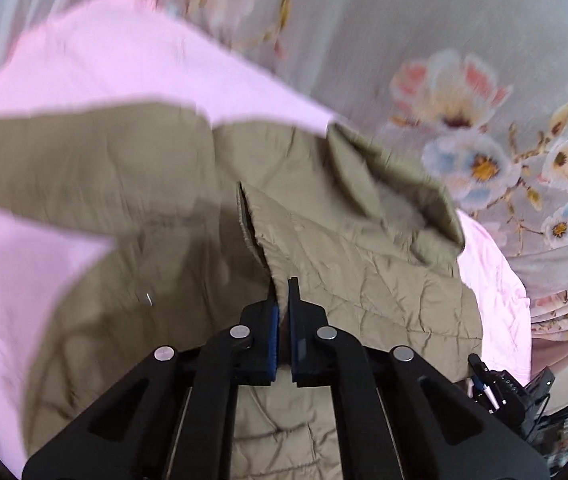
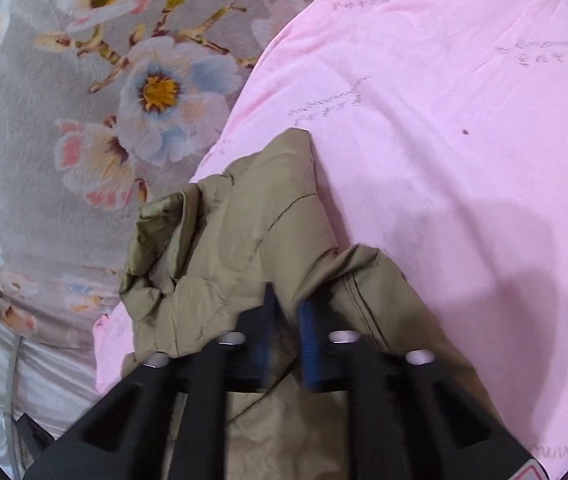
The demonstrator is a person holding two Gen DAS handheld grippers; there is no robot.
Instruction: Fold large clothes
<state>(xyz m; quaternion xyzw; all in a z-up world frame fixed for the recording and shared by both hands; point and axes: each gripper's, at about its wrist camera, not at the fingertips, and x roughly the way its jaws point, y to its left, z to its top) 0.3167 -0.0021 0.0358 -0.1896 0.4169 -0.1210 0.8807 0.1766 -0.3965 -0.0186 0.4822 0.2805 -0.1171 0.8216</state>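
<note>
A quilted olive-tan jacket [image 1: 364, 280] lies crumpled on a pink sheet [image 1: 124, 60]. One sleeve [image 1: 64, 152] stretches out to the left, blurred, and the collar end [image 1: 404, 196] folds up at the right. My left gripper [image 1: 283, 286] is shut on a raised front edge of the jacket, with cloth pinched between its blue pads. In the right wrist view the jacket [image 2: 236, 240] bunches up over the fingers. There my right gripper [image 2: 288, 300] is shut on a fold of it, its fingertips partly buried in fabric.
The pink sheet [image 2: 444, 120] spreads wide to the right of the jacket. A grey floral blanket [image 2: 84, 120] lies under and beyond it, also the floral blanket [image 1: 444, 40]. Black gear with cables [image 1: 508, 392] sits at the lower right. White fabric [image 2: 12, 368] hangs at the lower left.
</note>
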